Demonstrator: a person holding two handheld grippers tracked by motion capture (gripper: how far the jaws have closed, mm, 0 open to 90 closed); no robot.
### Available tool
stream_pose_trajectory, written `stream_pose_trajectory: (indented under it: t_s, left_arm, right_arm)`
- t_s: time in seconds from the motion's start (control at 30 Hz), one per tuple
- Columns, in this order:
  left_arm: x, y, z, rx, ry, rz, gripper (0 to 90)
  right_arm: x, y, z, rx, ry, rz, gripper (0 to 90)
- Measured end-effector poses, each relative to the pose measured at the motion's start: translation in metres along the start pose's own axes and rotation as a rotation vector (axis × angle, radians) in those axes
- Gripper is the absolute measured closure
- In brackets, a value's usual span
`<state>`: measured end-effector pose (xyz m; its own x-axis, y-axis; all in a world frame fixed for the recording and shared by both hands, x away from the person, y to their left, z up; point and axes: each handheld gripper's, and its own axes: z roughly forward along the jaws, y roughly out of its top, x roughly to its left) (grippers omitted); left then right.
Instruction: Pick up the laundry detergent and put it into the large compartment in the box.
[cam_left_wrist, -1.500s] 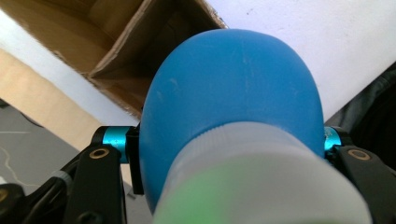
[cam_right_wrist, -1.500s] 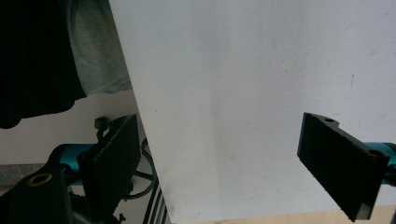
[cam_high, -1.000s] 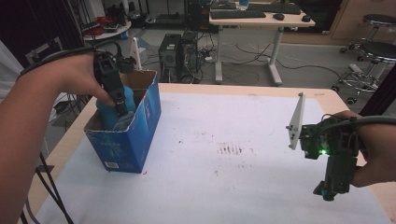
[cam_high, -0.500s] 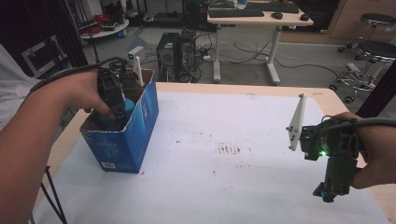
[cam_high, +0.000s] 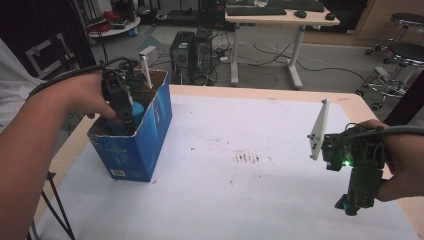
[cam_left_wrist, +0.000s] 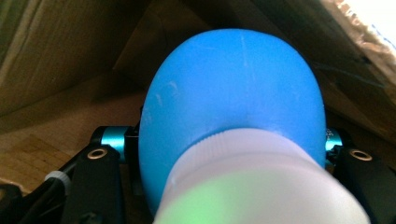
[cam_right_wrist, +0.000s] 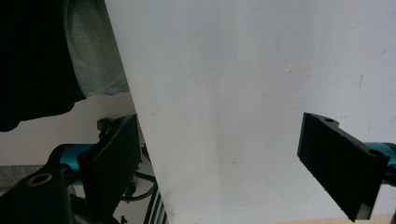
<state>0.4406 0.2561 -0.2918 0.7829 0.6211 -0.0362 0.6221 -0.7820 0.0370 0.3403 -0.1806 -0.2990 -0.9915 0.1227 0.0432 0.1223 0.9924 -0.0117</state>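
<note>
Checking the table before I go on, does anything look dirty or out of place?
The white table top has a patch of dark smudges near its middle. The blue box stands upright; nothing looks spilled.

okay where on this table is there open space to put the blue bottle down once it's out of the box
The widest bare patch is the white sheet between the blue box and the right gripper, around the faint dark smudges. The strip behind it toward the far table edge is also bare. The left edge, by the box and left gripper, is crowded.

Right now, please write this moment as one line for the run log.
left tool: shut on round blue plastic bottle, inside blue cardboard box | right tool: open, empty, over white table
</note>
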Motion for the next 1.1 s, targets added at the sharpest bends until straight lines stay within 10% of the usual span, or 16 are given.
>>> stream_pose_trajectory:
  t_s: [1.1]
  left_arm:
    - [-0.007,-0.001,-0.024,0.010,0.061,0.062,27.8]
  right_arm:
    - [0.000,0.000,-0.001,-0.002,0.001,-0.011,12.8]
